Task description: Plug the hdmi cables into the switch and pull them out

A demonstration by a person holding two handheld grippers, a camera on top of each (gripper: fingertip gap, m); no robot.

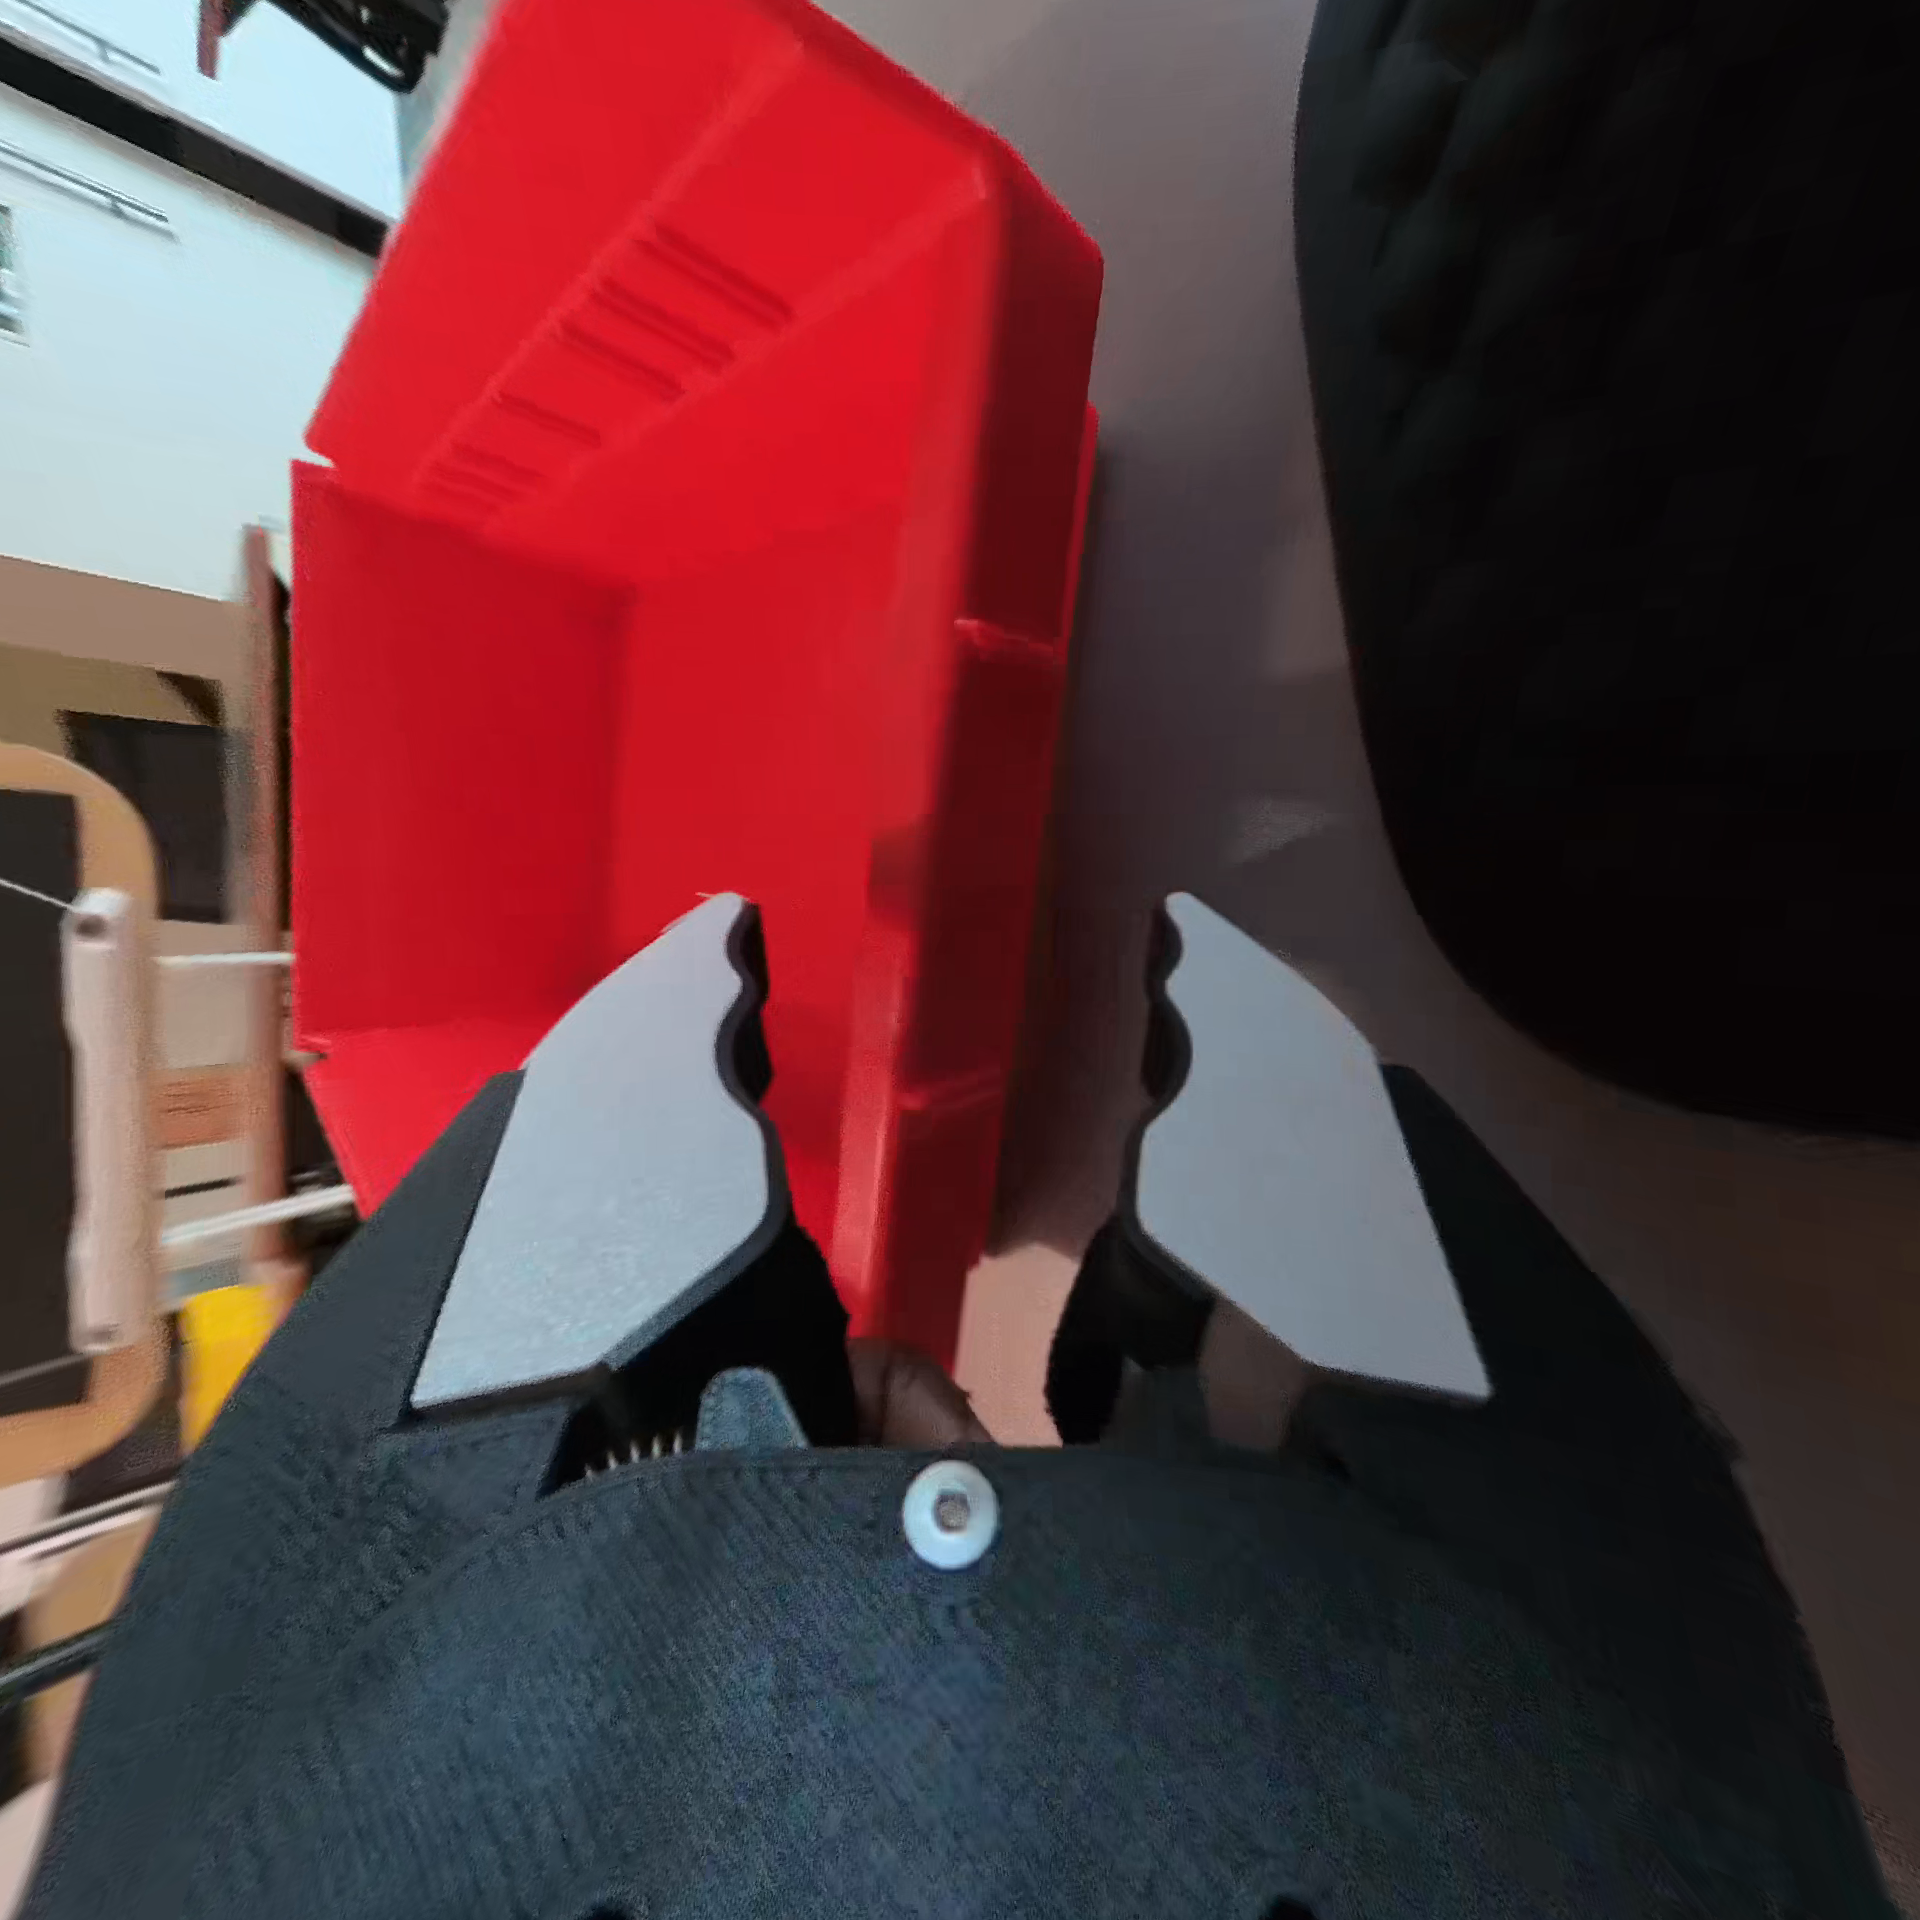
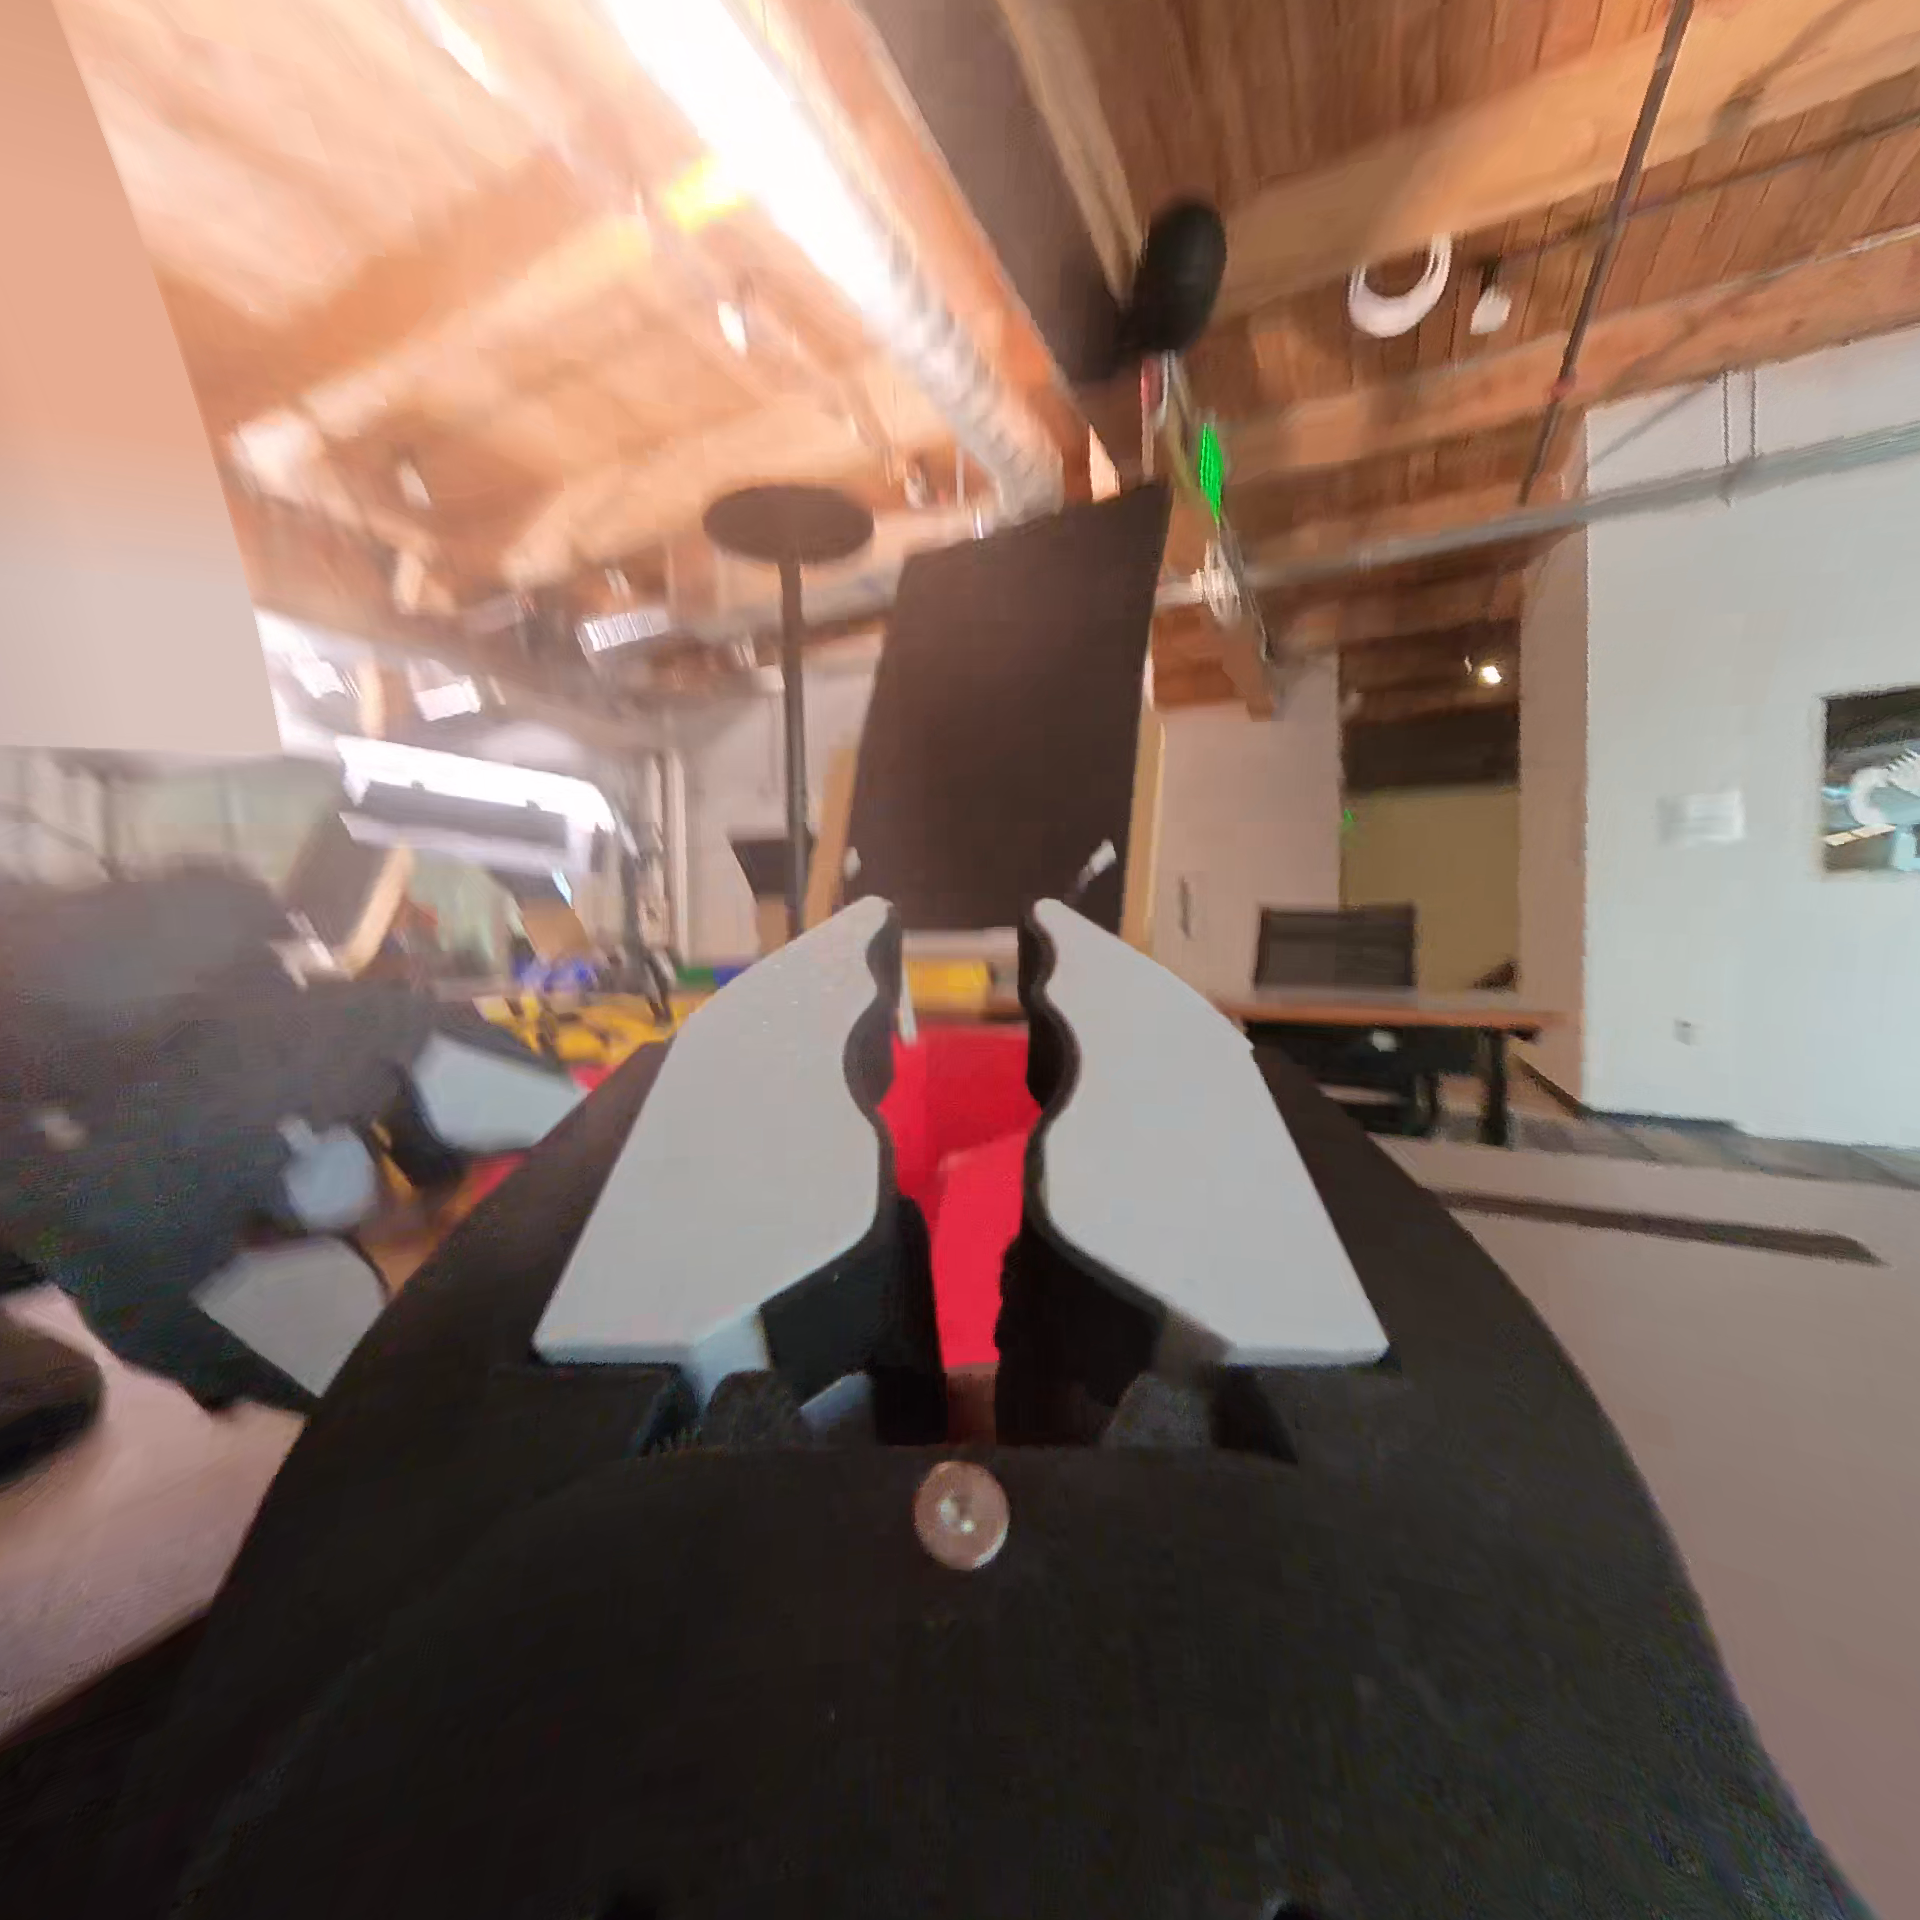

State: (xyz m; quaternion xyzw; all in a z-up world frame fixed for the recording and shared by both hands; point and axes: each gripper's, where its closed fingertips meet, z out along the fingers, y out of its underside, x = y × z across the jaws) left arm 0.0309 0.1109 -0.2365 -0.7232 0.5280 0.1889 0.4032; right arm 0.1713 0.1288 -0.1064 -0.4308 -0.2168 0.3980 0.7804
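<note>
No HDMI cable or switch shows in either view. My left gripper (image 1: 956, 914) is open wide and empty. It hangs over the near right wall of a red plastic bin (image 1: 623, 623), which looks empty inside. My right gripper (image 2: 966, 914) points level across the room, its jaws a narrow gap apart with nothing between them. The red bin (image 2: 961, 1164) shows through that gap. The left gripper also shows in the right wrist view (image 2: 312, 1195), blurred, at the left.
A large dark mass (image 1: 1662, 520) fills the right of the left wrist view, close to the bin. The grey table top (image 2: 1662, 1403) stretches to the right. A black panel (image 2: 1008, 707) and a desk with a chair (image 2: 1351, 997) stand behind.
</note>
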